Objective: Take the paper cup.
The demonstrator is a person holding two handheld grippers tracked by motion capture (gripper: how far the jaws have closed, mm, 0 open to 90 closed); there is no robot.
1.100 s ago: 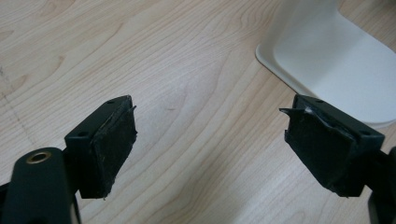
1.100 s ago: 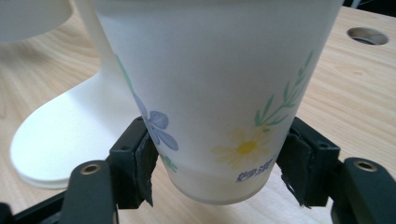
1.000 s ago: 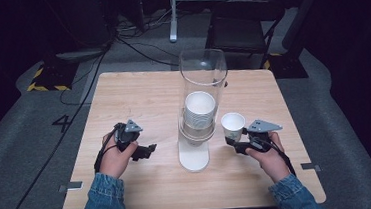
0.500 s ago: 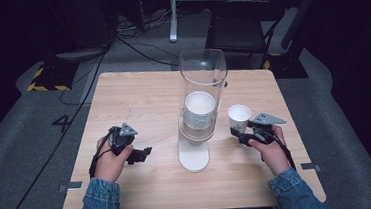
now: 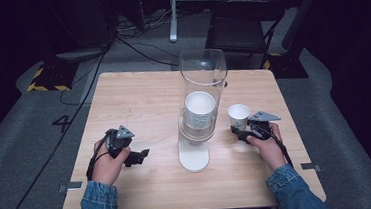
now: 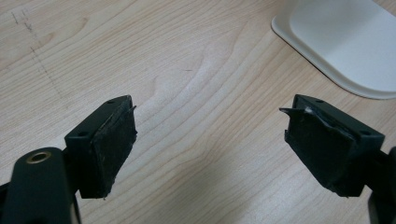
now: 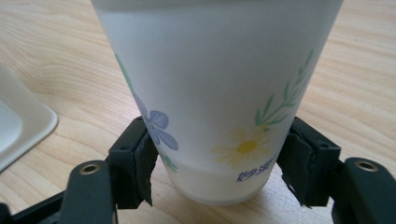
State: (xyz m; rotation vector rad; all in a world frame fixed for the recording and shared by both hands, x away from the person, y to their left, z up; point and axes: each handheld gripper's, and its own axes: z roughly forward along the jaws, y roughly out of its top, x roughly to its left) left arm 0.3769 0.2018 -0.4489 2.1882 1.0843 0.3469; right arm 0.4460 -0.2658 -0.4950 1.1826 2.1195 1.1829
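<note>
A white paper cup (image 5: 238, 114) printed with flowers (image 7: 215, 84) stands upright to the right of the dispenser. Its bottom is at or just above the wooden table (image 5: 138, 98). My right gripper (image 5: 239, 130) is shut on the cup's lower part, one pad (image 7: 142, 165) pressing on each side. A clear tube dispenser (image 5: 203, 73) on a white base (image 5: 193, 156) holds a stack of cups (image 5: 200, 108). My left gripper (image 5: 142, 155) sits low over bare wood left of the base, its jaws wide open (image 6: 210, 144) with nothing between them.
A corner of the white base (image 6: 345, 42) lies just ahead and right of my left gripper and shows at the left (image 7: 18, 126) of the right gripper view. Dark floor, cables and a chair (image 5: 242, 25) lie beyond the far table edge.
My right gripper has carried the paper cup a little to the right, away from the dispenser. The left hand has stayed nearly where it was.
</note>
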